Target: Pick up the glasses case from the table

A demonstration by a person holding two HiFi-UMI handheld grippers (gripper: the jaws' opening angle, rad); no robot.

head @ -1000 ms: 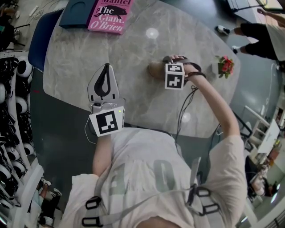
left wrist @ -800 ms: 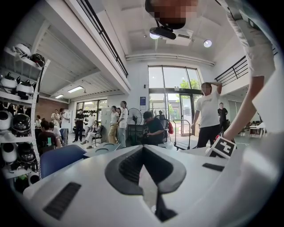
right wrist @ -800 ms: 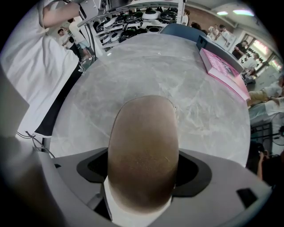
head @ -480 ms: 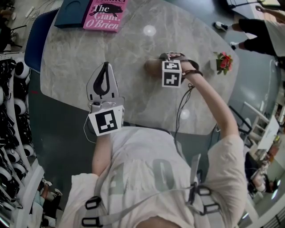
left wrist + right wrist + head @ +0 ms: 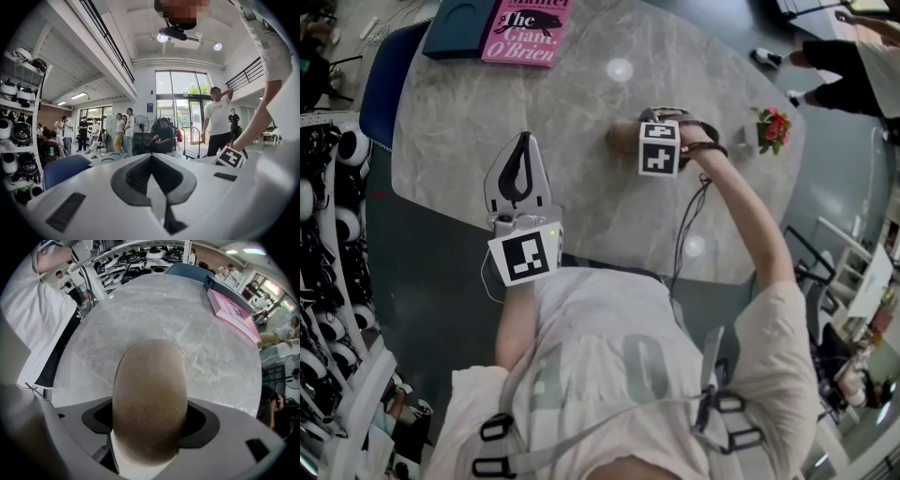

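Observation:
The glasses case (image 5: 622, 140) is a brown, rounded oblong; it sits near the middle of the grey marble table (image 5: 581, 216). My right gripper (image 5: 637, 139) is shut on it from the right. In the right gripper view the case (image 5: 149, 394) fills the gap between the jaws and sticks out over the tabletop; I cannot tell whether it touches the table. My left gripper (image 5: 521, 141) hovers over the table's near left part, pointing away from me, well apart from the case. Its jaws meet with nothing between them (image 5: 152, 156).
A pink book (image 5: 522, 33) lies at the table's far edge beside a dark blue flat box (image 5: 459, 26). A small pot of red flowers (image 5: 772, 131) stands at the right edge. A blue chair (image 5: 382, 80) and a helmet rack (image 5: 323, 225) stand to the left. People stand nearby.
The right gripper, still holding the case, has shifted a little to the left and twisted slightly. The left gripper has hardly moved.

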